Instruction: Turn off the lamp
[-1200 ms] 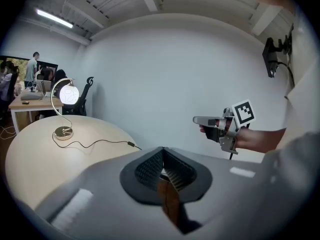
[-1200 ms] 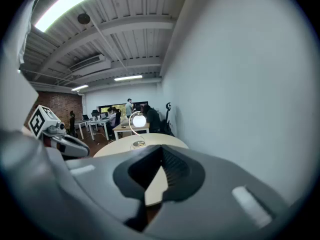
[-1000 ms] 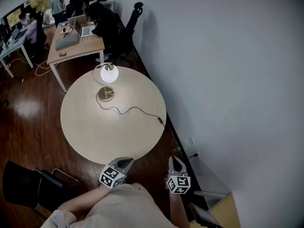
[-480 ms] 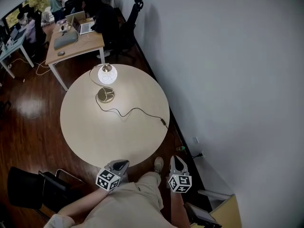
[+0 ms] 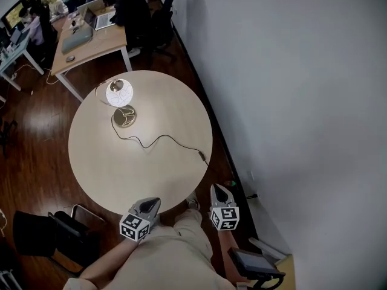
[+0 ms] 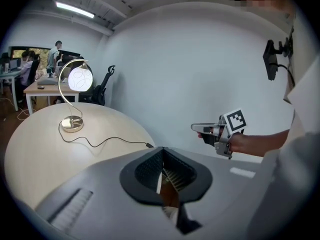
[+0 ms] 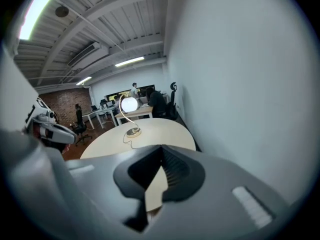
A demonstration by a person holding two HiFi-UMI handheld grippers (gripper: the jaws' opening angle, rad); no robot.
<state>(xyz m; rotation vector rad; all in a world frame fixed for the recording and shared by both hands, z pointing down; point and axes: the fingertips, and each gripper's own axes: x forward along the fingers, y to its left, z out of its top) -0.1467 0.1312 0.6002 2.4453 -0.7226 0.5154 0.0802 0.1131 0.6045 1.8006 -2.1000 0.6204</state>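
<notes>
The lamp stands at the far left of the round table, its globe lit above a brass base. Its black cord snakes across the top to the right rim. My left gripper is at the near table edge, shut, with nothing in it. My right gripper hangs just off the table's near right rim, also shut and empty. The left gripper view shows the lamp far ahead and the right gripper beside me. In the right gripper view the lamp glows at the table's far end.
A white wall runs close along the table's right side. Behind the table stand a wooden desk with laptops, office chairs and seated people. A dark chair is at the lower left on the wood floor.
Both grippers have moved forward and a little down to the table's near edge, so the table sits closer in view. The lamp stays lit and the jaws stay shut.
</notes>
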